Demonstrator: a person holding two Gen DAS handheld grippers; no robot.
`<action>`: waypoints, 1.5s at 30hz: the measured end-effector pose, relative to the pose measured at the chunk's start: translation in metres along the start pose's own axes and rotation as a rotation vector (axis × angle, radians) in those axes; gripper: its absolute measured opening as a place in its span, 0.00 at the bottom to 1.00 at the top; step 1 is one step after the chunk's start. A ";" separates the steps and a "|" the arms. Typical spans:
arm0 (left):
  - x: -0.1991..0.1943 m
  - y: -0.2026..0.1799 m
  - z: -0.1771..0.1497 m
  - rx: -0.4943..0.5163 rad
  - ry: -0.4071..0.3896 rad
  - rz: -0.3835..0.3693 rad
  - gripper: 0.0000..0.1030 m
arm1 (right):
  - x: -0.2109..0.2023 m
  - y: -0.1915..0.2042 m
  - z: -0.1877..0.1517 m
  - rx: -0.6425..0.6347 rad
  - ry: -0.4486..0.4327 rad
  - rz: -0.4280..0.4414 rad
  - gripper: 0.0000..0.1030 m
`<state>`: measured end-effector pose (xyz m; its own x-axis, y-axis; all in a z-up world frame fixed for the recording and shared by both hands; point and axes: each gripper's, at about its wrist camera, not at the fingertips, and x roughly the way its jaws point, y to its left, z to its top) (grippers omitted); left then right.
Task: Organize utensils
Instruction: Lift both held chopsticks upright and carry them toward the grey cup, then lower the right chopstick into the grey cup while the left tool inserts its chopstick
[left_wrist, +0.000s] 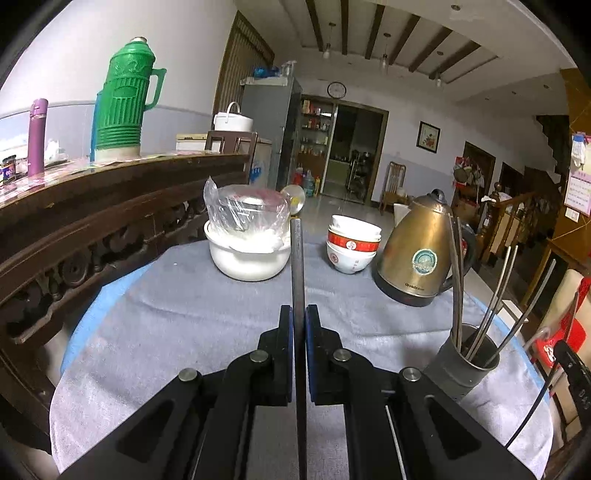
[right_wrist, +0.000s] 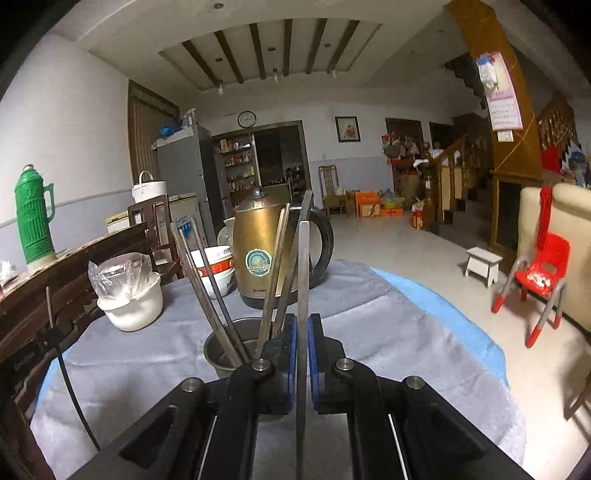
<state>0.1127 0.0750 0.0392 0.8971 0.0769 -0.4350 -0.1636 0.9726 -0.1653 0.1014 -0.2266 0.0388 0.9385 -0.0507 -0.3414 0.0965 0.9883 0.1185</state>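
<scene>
Each black two-finger gripper, left (left_wrist: 298, 314) and right (right_wrist: 303, 321), pinches one thin metal chopstick (left_wrist: 297, 266) (right_wrist: 303, 266) upright; more chopsticks stand in the grey metal cup (right_wrist: 221, 350) on the grey cloth.

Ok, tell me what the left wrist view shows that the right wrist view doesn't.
Only the left view: a purple bottle on the wooden sideboard, and the left gripper shut on a dark utensil.
Only the right view: a red chair, a white stool, and the right gripper shut on a grey utensil.
Both: kettle, utensil cup, stacked bowls, green thermos.
</scene>
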 end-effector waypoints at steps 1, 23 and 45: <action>-0.003 -0.001 0.000 0.007 -0.007 -0.002 0.06 | -0.004 0.000 0.000 -0.003 -0.002 0.004 0.06; -0.083 0.025 -0.014 -0.063 -0.009 -0.087 0.07 | -0.056 -0.005 0.000 -0.026 0.003 0.069 0.06; -0.097 0.042 -0.001 -0.157 -0.025 -0.168 0.07 | -0.071 0.016 0.014 -0.065 -0.005 0.112 0.06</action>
<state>0.0183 0.1085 0.0736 0.9268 -0.0754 -0.3679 -0.0715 0.9263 -0.3700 0.0407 -0.2093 0.0779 0.9439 0.0596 -0.3247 -0.0303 0.9951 0.0945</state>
